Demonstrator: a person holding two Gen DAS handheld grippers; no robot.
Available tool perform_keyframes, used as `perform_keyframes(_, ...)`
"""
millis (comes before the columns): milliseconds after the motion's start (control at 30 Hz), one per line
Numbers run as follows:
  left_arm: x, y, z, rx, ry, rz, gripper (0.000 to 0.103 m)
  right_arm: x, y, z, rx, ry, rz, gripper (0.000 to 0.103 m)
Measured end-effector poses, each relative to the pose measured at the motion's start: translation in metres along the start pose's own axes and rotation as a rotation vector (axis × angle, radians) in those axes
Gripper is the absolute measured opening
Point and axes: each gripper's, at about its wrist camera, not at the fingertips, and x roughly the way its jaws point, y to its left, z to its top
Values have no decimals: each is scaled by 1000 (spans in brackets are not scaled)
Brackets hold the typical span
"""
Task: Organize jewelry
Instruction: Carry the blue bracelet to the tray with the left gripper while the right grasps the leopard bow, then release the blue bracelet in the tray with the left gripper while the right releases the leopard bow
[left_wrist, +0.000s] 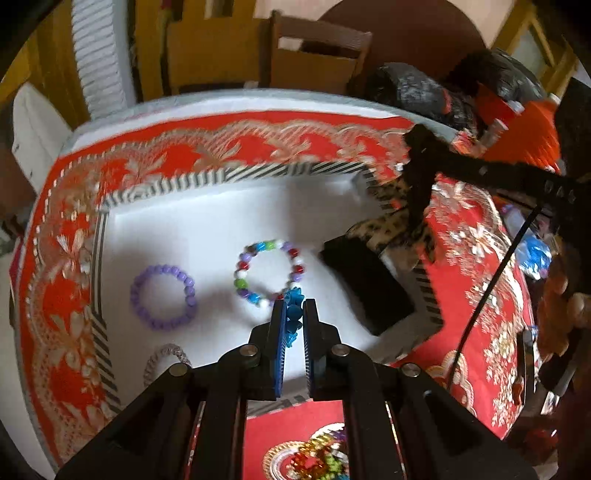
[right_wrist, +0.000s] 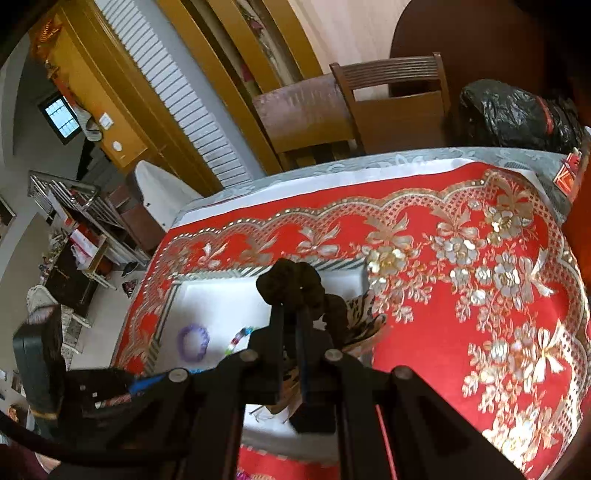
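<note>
Over the red floral tablecloth (left_wrist: 480, 314), my left claw (left_wrist: 294, 314) clenches a light, knobbly blue bead bracelet (left_wrist: 293, 306); my right claw (right_wrist: 291, 314) pinches a soft dark fabric scrunchie (right_wrist: 290, 282).

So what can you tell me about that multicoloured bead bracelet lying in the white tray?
The multicoloured bead bracelet is a closed ring of round, glossy, plastic-looking beads in red, white, blue, green and purple. It lies flat and roughly circular on the white floor of the tray, to the right of a purple bracelet and apart from it. Its near edge sits just at the tip of the left tool, which is shut on a small blue piece; whether they touch is unclear.
</note>
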Motion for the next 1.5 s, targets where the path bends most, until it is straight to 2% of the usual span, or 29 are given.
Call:
perform_keyframes(167, 21, 36, -11, -85, 51, 39, 0, 37, 3, 10, -40, 40, -51, 6)
perform_keyframes(367, 26, 66, -20, -144, 64, 79, 0, 92, 20, 12, -100, 118, -55, 6)
perform_keyframes(600, 25, 71, -19, -141, 48, 117, 0, 142, 40, 7, -161, 177, -66, 6)
perform_keyframes(833, 24, 68, -13, -128, 39, 173, 0, 160, 44, 2, -162, 208, -27, 7)
perform_keyframes(867, 24, 68, -13, -127, 41, 184, 1, 160, 43, 3, -150, 213, -14, 11)
perform_keyframes(933, 22, 68, -13, -133, 37, 189, 26, 156, 38, 4, -119, 214, 11, 23)
perform_keyframes(967, 21, 70, -13, -139, 32, 180, 29, 152, 37, 5, -111, 200, 17, 31)
perform_keyframes(1133, 10, 66, -13, -136, 13, 181, 31, 111, 34, 5, -92, 137, 42, 34)
perform_keyframes(1233, 0, 63, -16, -138, -3, 189, 31, 82, 38, -3, -116, 99, 11, 37)
perform_keyframes(1367, -14, 58, -22, -141, -30, 208, 31, 43, 44, -20, -143, 43, -43, 51)
perform_keyframes(1500, -31, 54, -33, -152, -52, 218, 31, 6, 50, -43, -142, 13, -55, 53)
